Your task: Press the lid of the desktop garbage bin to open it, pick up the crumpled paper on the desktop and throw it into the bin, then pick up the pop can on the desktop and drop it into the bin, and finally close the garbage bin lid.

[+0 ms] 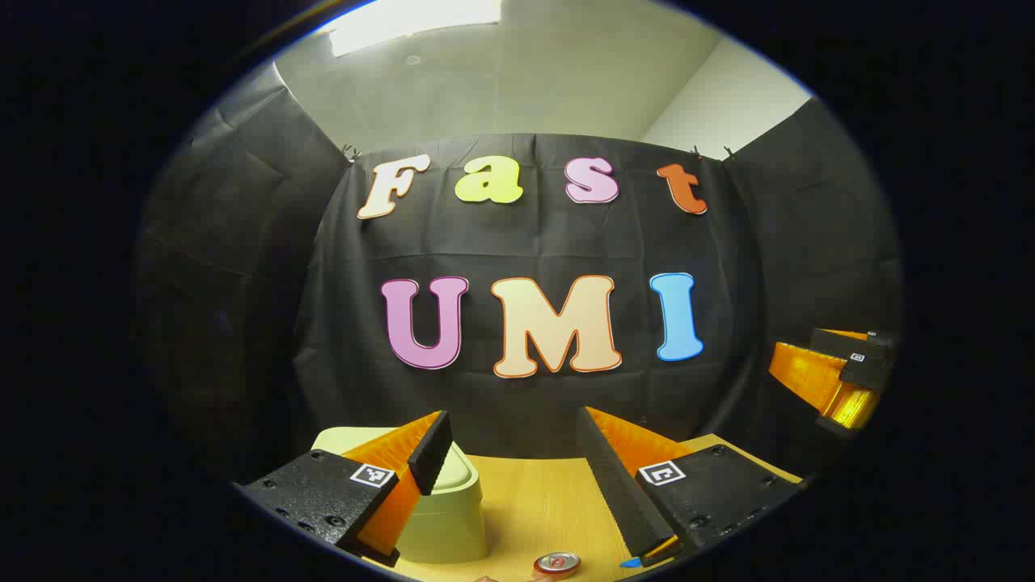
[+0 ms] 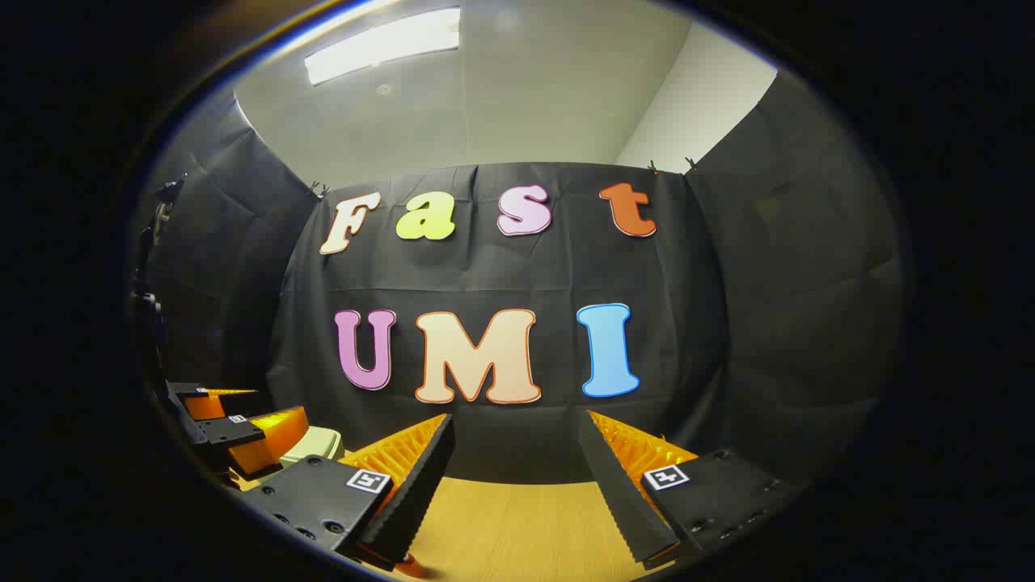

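Left hand-held gripper [image 1: 517, 453] wide, bin [image 1: 441, 509] partly hidden, can [image 1: 556, 563] cut off, right hand-held gripper [image 2: 517, 457] wide

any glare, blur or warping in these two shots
Left gripper view: ceiling light blown out, bin and can sharp but bent by fisheye at the rim. Right gripper view: ceiling light glares, booth wall bulges, table evenly lit, no motion blur.

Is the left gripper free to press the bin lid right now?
Probably yes. The left gripper is open, empty and above the table; the garbage bin stands just beneath its left finger, nothing between.
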`<act>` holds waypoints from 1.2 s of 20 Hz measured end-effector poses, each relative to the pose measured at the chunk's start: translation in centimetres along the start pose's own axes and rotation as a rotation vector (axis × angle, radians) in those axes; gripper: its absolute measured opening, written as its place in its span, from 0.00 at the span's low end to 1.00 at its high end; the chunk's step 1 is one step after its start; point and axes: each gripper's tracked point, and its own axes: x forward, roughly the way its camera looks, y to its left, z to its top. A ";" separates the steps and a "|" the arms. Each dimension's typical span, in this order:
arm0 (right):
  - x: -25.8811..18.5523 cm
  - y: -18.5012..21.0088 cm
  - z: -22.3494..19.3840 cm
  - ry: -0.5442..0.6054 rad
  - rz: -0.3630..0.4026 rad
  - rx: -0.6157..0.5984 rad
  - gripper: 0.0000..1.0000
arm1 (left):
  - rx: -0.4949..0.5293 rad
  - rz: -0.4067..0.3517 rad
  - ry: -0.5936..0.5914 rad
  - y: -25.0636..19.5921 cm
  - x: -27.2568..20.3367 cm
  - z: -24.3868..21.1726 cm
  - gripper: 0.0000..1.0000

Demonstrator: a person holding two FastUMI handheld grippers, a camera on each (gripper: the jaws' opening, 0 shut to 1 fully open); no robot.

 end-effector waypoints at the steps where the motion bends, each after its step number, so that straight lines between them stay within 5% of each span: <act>1: 0.0 0.0 0.0 0.000 -0.001 -0.003 0.97 | 0.000 -0.001 0.001 0.0 0.0 -0.1 0.93; 24: -0.7 0.6 -0.1 0.007 0.032 0.003 0.98 | 0.006 0.016 0.000 0.0 -1.2 0.2 0.94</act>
